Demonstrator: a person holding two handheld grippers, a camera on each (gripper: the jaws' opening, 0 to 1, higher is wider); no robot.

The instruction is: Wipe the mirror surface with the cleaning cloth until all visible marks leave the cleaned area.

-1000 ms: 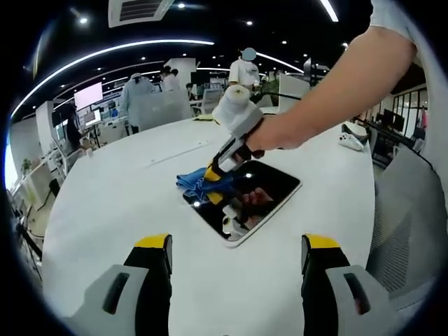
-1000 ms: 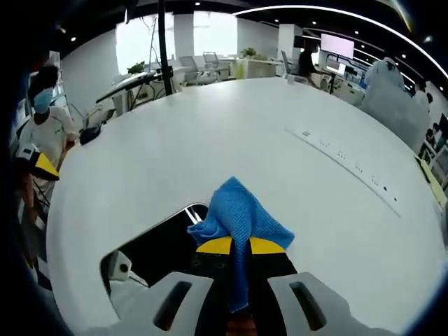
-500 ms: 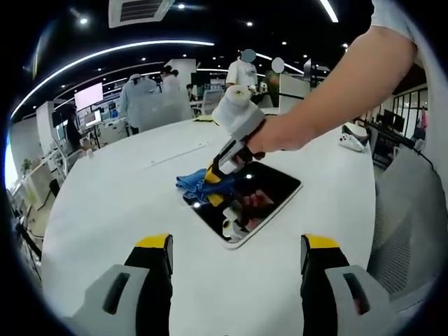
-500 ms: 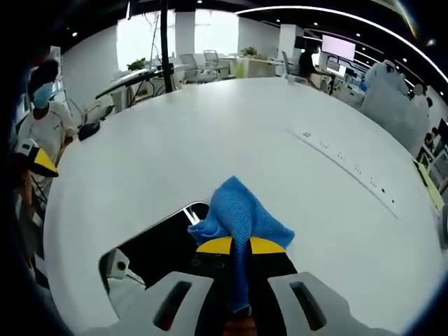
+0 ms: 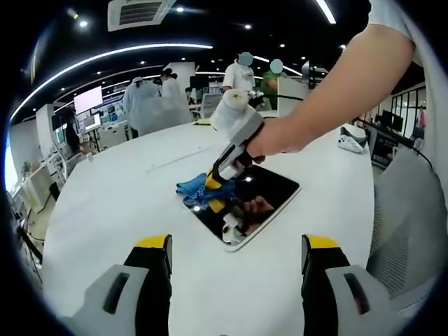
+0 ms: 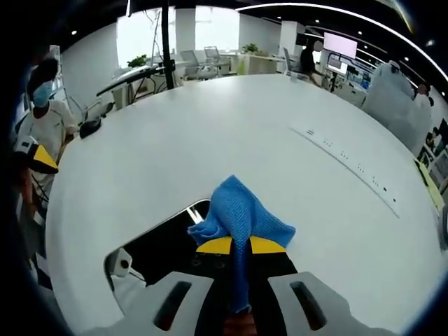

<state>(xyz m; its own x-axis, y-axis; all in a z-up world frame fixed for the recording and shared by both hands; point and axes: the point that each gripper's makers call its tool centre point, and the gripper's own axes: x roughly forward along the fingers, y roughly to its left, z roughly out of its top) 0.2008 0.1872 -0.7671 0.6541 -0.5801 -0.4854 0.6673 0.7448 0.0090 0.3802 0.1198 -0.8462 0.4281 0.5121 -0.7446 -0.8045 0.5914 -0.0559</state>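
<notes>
Blue cleaning cloth (image 6: 241,217) is pinched firmly in our right gripper (image 6: 240,245), resting on the mirror's (image 5: 269,189) far corner upon the white table (image 6: 210,133). Left gripper (image 5: 236,245) hangs apart, holding nothing. We should press flat and sweep overlapping strokes across the glass.

We are in a large open-plan office or lab: a wide white table (image 6: 210,133), desks with monitors (image 5: 87,98) and office chairs (image 6: 199,63) behind it, strip lights (image 5: 112,52) and a ceiling vent (image 5: 136,12) overhead, and people in white coats (image 5: 143,101) standing about.
</notes>
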